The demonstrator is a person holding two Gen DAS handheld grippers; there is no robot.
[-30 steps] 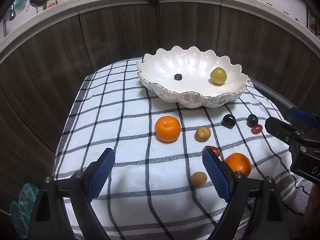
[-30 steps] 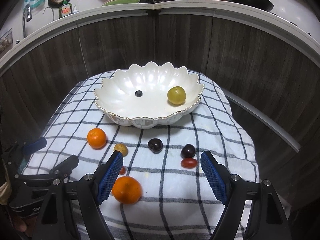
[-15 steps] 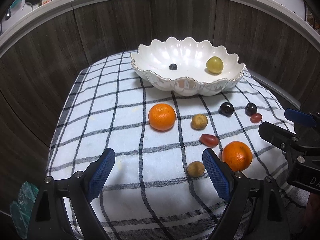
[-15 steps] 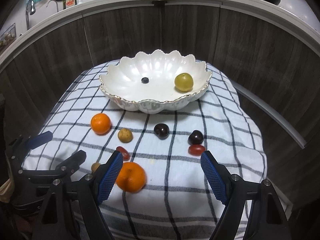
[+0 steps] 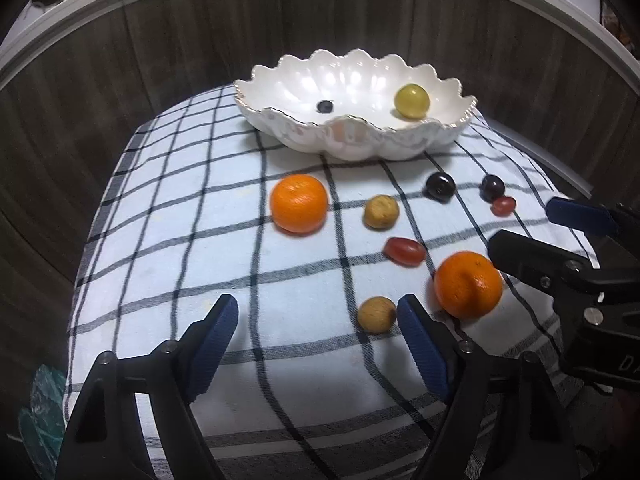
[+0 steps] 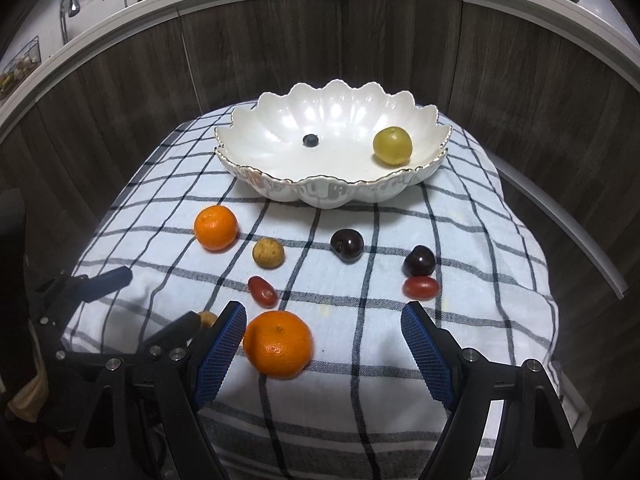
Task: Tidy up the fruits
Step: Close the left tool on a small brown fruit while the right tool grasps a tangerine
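Both tongs have come lower and nearer the fruit since a second ago. Left tongs (image 5: 316,322) and right tongs (image 6: 324,330) gape, empty. The near orange (image 6: 278,344), lower centre, sits by the right tongs' left pad, likely next for the bowl (image 6: 280,188). Cloth (image 6: 460,340) ahead is open; its edges drop off close by.

White scalloped bowl (image 6: 280,160) holds green plum (image 6: 392,146), blueberry (image 6: 309,140); oranges (image 6: 278,344), cherries (image 6: 347,245) on cloth.
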